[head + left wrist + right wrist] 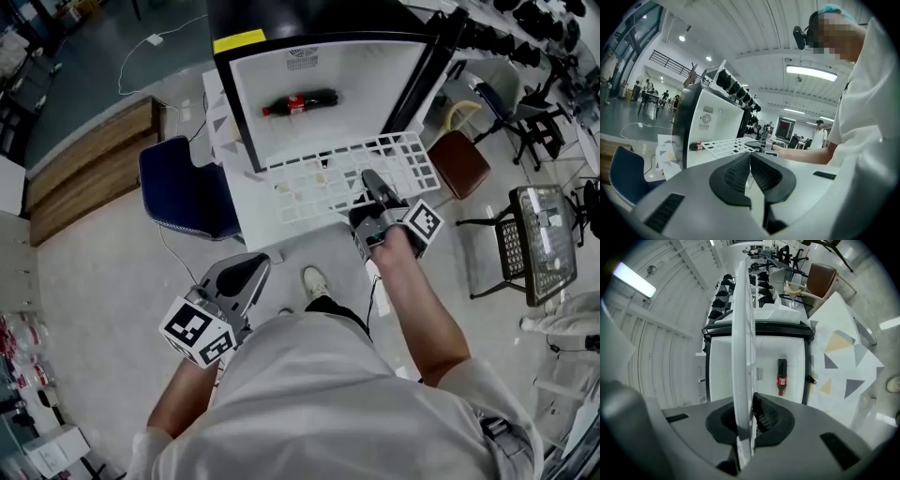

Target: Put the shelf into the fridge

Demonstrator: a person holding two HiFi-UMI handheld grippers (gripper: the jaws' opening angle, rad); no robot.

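The open fridge (246, 89) stands ahead, white inside, with a cola bottle (300, 103) lying in it. The white grid shelf (319, 178) hangs level in front of the fridge's opening, with its far edge at the opening. My right gripper (371, 183) is shut on the shelf's near edge. In the right gripper view the shelf (743, 333) runs edge-on between the jaws of the right gripper (749, 420), toward the fridge (726, 376) and bottle (781, 376). My left gripper (248, 272) hangs lower left, shut and empty. In its own view the left gripper (750, 159) faces the shelf (724, 145).
A blue chair (183, 192) stands left of the fridge, next to a wooden bench (89, 164). At the right are a brown chair (461, 161) and a wire-mesh table (536, 239). The person's foot (314, 281) is on the floor below the shelf.
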